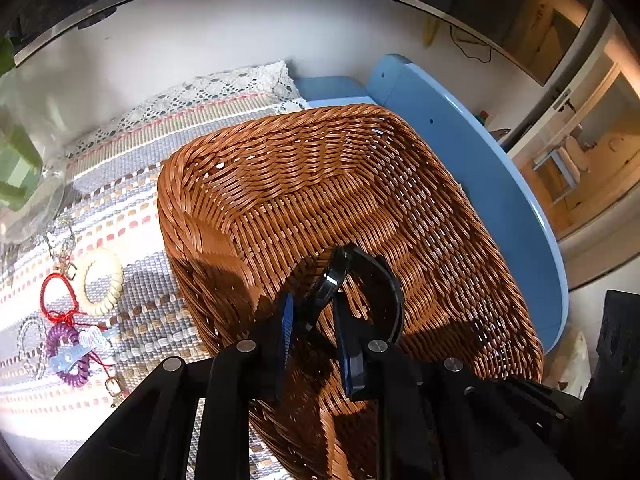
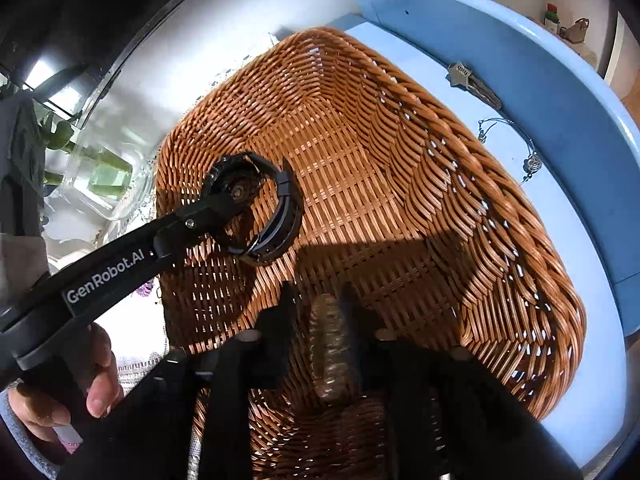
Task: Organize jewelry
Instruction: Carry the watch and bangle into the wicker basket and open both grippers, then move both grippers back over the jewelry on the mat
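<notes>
A brown wicker basket (image 1: 360,184) stands on a striped cloth; it also fills the right wrist view (image 2: 360,200). My left gripper (image 1: 314,312) is shut on a black wristwatch (image 1: 360,280) and holds it over the basket's inside; the watch (image 2: 272,208) and the left gripper (image 2: 224,204) also show in the right wrist view. My right gripper (image 2: 320,312) is shut on a clear beaded bracelet (image 2: 330,348) above the basket's near wall.
On the cloth left of the basket lie a cream ring bracelet (image 1: 100,280), a red cord (image 1: 60,300), a purple coil tie (image 1: 68,356) and a chain. A glass vase (image 1: 24,176) stands far left. A silver necklace (image 2: 508,144) and star keyring (image 2: 468,80) lie on the blue table (image 2: 560,92).
</notes>
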Tool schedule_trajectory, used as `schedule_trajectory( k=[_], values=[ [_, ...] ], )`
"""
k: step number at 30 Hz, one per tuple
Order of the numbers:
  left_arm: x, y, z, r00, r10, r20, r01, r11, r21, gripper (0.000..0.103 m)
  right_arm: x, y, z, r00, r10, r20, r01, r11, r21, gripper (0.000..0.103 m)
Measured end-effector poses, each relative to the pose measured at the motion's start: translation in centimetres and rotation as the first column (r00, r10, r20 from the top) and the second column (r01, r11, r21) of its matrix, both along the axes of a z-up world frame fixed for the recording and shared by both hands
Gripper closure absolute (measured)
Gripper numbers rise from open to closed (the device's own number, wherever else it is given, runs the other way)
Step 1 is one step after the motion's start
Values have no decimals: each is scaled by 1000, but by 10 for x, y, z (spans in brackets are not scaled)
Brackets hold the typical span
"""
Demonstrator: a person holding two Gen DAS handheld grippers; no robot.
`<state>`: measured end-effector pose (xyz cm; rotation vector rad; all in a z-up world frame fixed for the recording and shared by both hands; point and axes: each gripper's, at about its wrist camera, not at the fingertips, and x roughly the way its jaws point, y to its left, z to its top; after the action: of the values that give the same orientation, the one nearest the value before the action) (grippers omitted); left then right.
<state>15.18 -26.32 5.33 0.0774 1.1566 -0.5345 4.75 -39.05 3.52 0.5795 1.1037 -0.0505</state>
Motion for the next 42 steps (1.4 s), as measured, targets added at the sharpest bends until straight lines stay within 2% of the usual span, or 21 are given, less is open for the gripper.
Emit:
schedule_trajectory(
  k=[2, 4, 7, 9, 11, 16, 26, 36, 38, 42],
  values=[
    [-1, 0, 1, 1000, -9, 1, 9, 1000, -5, 73, 0, 1, 3, 1000, -7, -1, 7, 1000, -21, 49],
    [-2, 0, 3, 1000, -17, 7, 17, 1000, -8, 67, -2, 1, 5, 1000, -11, -2, 11, 999, -35, 45],
    [-2, -2, 4, 1000, -25, 18, 25, 1000, 3, 64, -4, 2, 9, 1000, -8, 1, 8, 999, -38, 41],
    [-3, -2, 7, 999, -28, 18, 28, 1000, 5, 61, -6, 4, 13, 1000, -2, 6, 2, 998, -59, 32],
    [-4, -3, 9, 999, -32, 19, 32, 999, -3, 57, -9, 6, 20, 1000, 4, 23, -2, 996, -84, 27],
    [-8, -2, 16, 999, -32, 22, 32, 999, 21, 54, -10, 9, 32, 999, 14, 43, -9, 994, -110, 26],
    [-17, 6, 34, 999, -39, 29, 39, 999, -31, 54, -16, 12, 37, 999, -1, 38, 5, 995, -102, 21],
    [-26, 20, 57, 999, -23, 49, 26, 997, -75, 54, -22, 19, 57, 998, 16, 54, -8, 988, -151, 20],
    [-31, 33, 70, 998, -4, 64, 9, 996, -84, 54, -22, 24, 69, 997, 29, 71, -17, 986, -168, 20],
    [-47, 87, 96, 995, 57, 78, -42, 983, -177, 54, -23, 40, 104, 984, 86, 154, -53, 977, -206, 20]
  ],
)
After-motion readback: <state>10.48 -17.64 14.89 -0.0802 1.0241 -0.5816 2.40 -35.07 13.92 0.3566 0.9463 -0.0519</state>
